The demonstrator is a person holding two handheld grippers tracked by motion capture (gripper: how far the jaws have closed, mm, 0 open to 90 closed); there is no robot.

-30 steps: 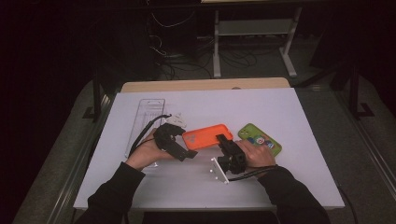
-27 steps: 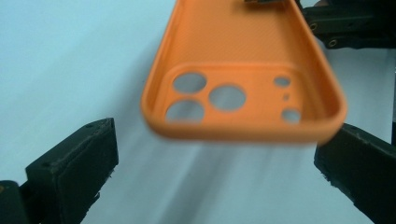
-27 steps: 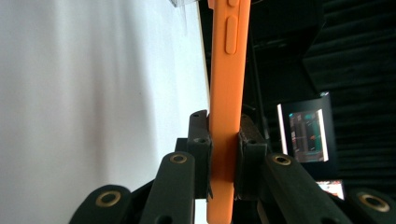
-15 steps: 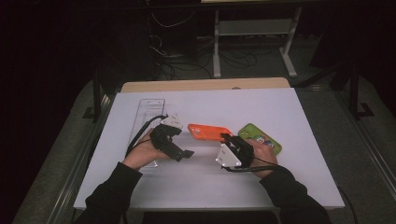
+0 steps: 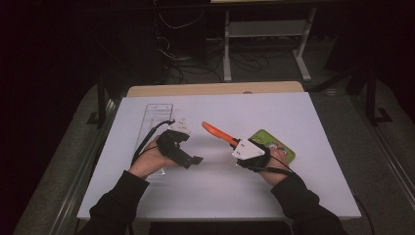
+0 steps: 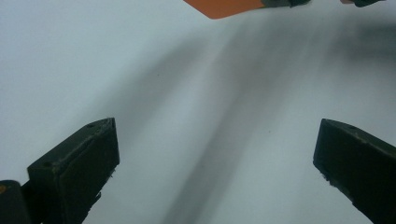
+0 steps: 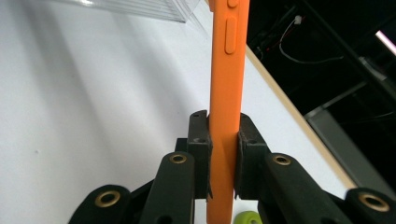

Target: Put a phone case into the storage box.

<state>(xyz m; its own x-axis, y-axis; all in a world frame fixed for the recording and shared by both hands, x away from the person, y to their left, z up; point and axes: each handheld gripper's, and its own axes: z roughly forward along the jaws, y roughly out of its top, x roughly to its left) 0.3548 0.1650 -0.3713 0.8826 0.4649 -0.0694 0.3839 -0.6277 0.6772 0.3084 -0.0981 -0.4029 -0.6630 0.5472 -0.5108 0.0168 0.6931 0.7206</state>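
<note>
On the white table top [image 5: 293,122], right of centre in the high view: right gripper [image 5: 238,146], jaws clamped on an orange phone case [image 5: 218,132]. Case held edge-on, lifted clear of the surface, its free end pointing toward 10 o'clock from the gripper. In the right gripper view the case [image 7: 227,93] stands upright between the two black jaws, both pads pressed against its flat faces; side-button mouldings show on its narrow edge near the top of that view.

Item two: left gripper [image 5: 193,160], at 9 o'clock from the right gripper and well apart from it. Jaws spread wide, nothing between them; in the left gripper view bare table [image 6: 210,116] lies between the jaws, with a corner of the orange case [image 6: 224,7] at 12 o'clock.

Item three: green phone case [image 5: 281,147], flat on the table, just beside the right hand at its 1 o'clock, partly covered by that hand.

Item four: clear plastic tray [image 5: 156,115], long and narrow, lying flat at 11 o'clock from the left gripper, near end under the left hand.
</note>
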